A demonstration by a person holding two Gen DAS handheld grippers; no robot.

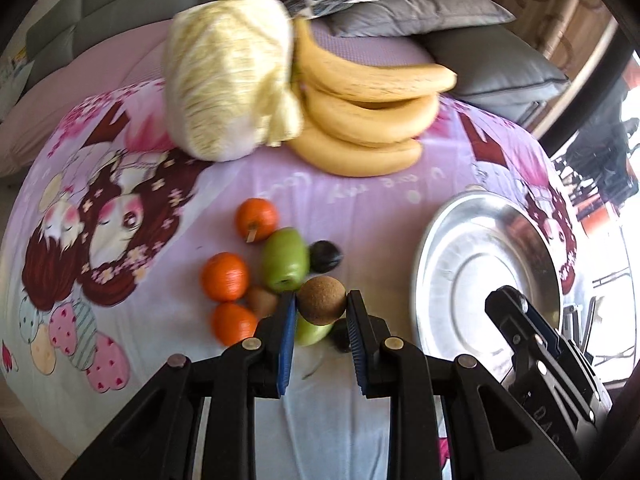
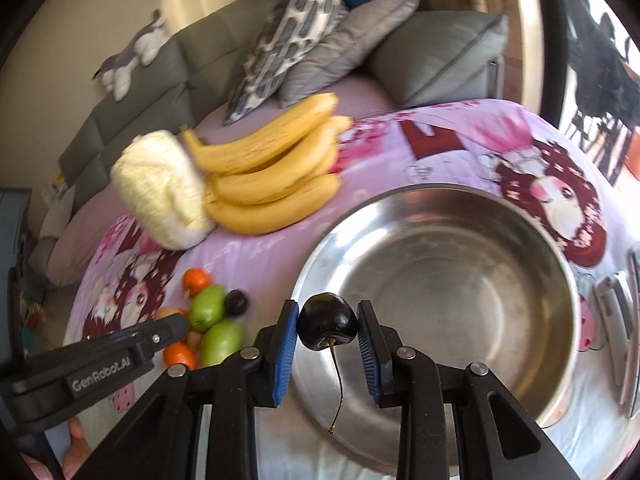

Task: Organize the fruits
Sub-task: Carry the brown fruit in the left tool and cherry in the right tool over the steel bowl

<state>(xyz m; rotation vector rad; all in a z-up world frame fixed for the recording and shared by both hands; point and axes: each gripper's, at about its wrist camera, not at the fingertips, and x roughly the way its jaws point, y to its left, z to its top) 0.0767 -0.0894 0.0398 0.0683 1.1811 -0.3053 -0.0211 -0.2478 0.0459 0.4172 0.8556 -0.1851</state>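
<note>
Blue ribbed pads close on each fruit at its widest part, which I judge keeps a round thing from squirting out: my left gripper [image 1: 321,307] is clamped on a brown, rough-skinned round fruit [image 1: 321,300], likely a kiwi or longan, and my right gripper [image 2: 328,330] pinches a dark cherry [image 2: 328,327] with its stem hanging free below. The cherry hangs at the near rim of the steel basin [image 2: 532,360], at about 9 o'clock of the bowl, so I read this as a carry toward a drop; the basin shows nothing inside yet. In the left view the basin sits at 3 o'clock of my left gripper. Just beyond the brown fruit lies the loose pile: two green apples [image 1: 285,260], three oranges [image 1: 225,276], a dark plum [image 1: 326,256] and a small brown fruit, bunched together on the pink cartoon-print cloth [image 1: 360,196]. Farther, at 12 o'clock, a bunch of bananas [image 1: 368,116] leans against a napa cabbage [image 1: 228,84]. Cushions [image 2: 344,52] and a grey sofa lie beyond.
</note>
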